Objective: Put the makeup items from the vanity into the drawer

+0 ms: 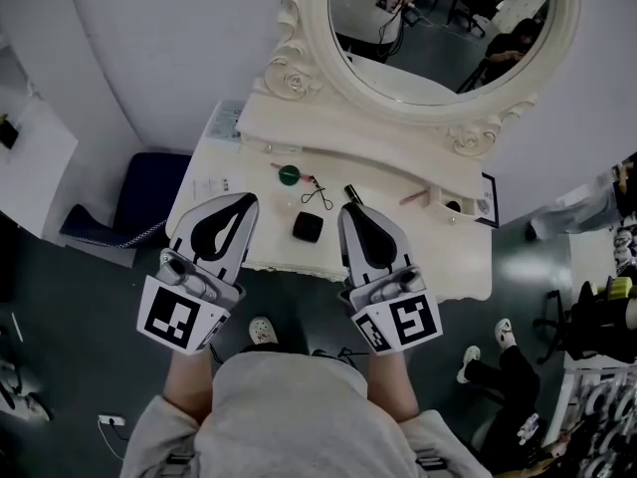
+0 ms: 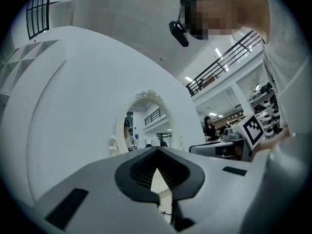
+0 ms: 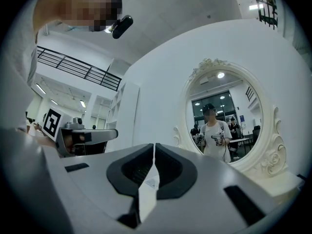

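Observation:
On the white vanity top (image 1: 458, 257) lie a green round item (image 1: 289, 175), an eyelash curler (image 1: 318, 197), a black square compact (image 1: 308, 227), a dark tube (image 1: 352, 193) and a pinkish pencil (image 1: 414, 198). My left gripper (image 1: 244, 203) hovers over the vanity's front left, shut and empty, its tip left of the compact. My right gripper (image 1: 350, 210) is shut and empty too, its tip beside the dark tube, right of the compact. In the left gripper view the left gripper (image 2: 157, 149) faces the mirror (image 2: 146, 121). In the right gripper view the right gripper (image 3: 154, 145) does the same. No drawer shows.
The oval mirror (image 1: 438, 28) in its carved white frame rises behind the vanity top. Papers (image 1: 211, 185) lie at the vanity's left end. A dark blue chair (image 1: 149, 202) stands on the floor to the left. Another person's legs (image 1: 503, 366) are at the right.

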A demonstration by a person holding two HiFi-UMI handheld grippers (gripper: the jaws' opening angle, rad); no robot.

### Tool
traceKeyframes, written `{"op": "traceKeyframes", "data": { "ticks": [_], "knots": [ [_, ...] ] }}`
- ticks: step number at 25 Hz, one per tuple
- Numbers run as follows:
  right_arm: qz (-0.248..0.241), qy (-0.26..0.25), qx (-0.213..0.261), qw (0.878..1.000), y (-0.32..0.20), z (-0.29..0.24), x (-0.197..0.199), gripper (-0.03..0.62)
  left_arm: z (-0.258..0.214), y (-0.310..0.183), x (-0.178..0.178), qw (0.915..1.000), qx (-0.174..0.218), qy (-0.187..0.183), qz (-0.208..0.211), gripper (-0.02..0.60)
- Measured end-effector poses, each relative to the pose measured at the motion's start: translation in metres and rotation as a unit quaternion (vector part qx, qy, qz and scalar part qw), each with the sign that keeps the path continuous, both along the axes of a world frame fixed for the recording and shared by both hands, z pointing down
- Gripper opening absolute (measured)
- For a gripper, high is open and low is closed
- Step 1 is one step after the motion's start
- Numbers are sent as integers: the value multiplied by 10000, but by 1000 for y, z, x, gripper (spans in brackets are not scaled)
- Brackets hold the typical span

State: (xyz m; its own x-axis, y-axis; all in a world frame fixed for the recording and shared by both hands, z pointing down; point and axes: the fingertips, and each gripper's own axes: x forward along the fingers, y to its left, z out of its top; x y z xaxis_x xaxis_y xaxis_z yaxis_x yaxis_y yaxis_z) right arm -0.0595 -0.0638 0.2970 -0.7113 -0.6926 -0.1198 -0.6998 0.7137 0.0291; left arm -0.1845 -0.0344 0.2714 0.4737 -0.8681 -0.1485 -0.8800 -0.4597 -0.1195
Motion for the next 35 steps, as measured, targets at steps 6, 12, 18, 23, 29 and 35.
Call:
{"op": "traceKeyframes", "data": {
  "ticks": [6, 12, 18, 23, 29, 35],
  "knots": [
    [218, -25, -20, 9998, -6, 2, -15, 25, 5, -10, -15, 9996, -102, -85, 259, 11],
    [367, 64, -18, 9993, -7, 4, -22, 25, 4, -16, -23, 9991, -34, -25, 418, 11],
    [408, 151, -102, 9990, -13, 10, -24, 25, -3, -27, -25, 9989, 129, 147, 433, 11],
    [326, 195, -179, 9991, -29, 16, -26, 25, -3, -39, -25, 9991, 148, 170, 367, 11],
    [107, 357, -355, 9987, -58, 28, -37, 25, -4, -57, -29, 9995, 164, 136, 236, 11],
    [-183, 650, -749, 9949, -89, 53, -54, 25, 16, -70, -40, 9997, -221, -119, 71, 11]
  ]
}}
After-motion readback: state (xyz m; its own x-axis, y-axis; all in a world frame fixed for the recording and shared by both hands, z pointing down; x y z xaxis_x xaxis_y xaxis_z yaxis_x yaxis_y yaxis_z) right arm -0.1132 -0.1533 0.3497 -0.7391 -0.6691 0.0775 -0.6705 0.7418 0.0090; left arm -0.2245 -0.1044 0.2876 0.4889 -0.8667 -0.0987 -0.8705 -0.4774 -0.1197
